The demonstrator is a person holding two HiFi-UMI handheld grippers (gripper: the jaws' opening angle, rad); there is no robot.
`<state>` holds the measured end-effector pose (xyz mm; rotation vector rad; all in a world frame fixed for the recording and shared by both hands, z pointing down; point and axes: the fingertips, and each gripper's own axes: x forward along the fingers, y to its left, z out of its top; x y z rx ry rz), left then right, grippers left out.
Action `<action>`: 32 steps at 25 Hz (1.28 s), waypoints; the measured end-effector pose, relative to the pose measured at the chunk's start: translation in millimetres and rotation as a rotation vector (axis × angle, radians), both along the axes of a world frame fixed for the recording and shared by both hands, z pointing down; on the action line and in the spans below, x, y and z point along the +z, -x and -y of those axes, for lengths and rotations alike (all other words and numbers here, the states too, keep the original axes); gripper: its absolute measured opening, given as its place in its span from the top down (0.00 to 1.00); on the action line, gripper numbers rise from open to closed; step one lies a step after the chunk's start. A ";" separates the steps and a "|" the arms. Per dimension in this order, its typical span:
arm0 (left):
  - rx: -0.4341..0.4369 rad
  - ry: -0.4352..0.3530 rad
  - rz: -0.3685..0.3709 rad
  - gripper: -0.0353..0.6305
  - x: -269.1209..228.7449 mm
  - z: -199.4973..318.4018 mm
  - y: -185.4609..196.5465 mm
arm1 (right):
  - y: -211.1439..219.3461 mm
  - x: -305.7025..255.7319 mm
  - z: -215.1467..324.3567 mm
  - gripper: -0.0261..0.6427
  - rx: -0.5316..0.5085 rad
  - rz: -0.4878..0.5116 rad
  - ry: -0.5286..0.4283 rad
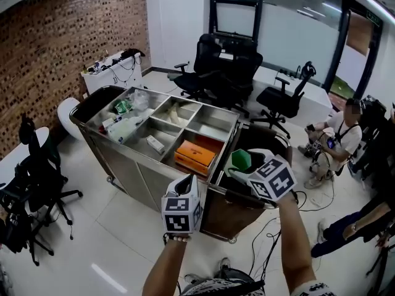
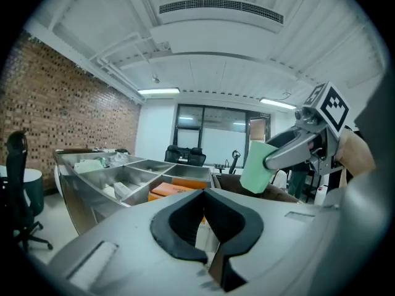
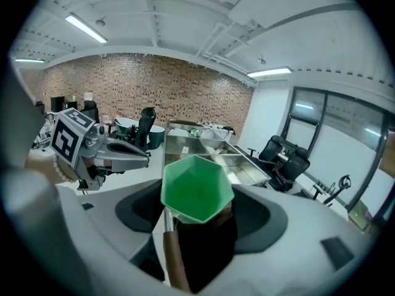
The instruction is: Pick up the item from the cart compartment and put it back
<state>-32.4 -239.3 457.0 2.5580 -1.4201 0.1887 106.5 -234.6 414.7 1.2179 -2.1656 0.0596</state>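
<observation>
Pressure from the right gripper (image 3: 199,217) is holding a green cup (image 3: 196,187) in the air over the dark bin (image 1: 219,217) at the end of the cart (image 1: 126,165), just beside the compartment with the orange box (image 1: 195,154). The left gripper (image 2: 203,224) is hanging clenched on nothing. The cup is looking light and slick, so a tilt or an early let-go is risking a drop into the bin rather than a compartment.

A brick wall (image 1: 55,48) is being seen at left, and the pale tiled floor (image 1: 117,227) is being lit by ceiling strips (image 2: 158,92). Black office chairs (image 1: 216,66) are being backed by glass partitions (image 1: 290,29).
</observation>
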 end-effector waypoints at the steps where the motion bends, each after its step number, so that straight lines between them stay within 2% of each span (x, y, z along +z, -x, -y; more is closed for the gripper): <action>1: -0.005 -0.001 0.000 0.94 1.0 -3.9 0.7 | -0.8 3.2 -6.2 0.44 0.001 -0.002 0.000; 11: -0.063 0.019 -0.033 0.94 15.6 -27.7 -5.0 | -15.4 35.8 -53.6 0.44 -0.012 0.103 0.021; 19: -0.082 0.013 -0.025 0.94 18.2 -42.4 -16.9 | -27.3 59.5 -67.4 0.44 -0.017 0.103 0.051; 32: -0.093 0.022 -0.018 0.94 21.4 -48.8 -19.6 | -24.5 54.2 -71.2 0.44 -0.050 0.123 0.044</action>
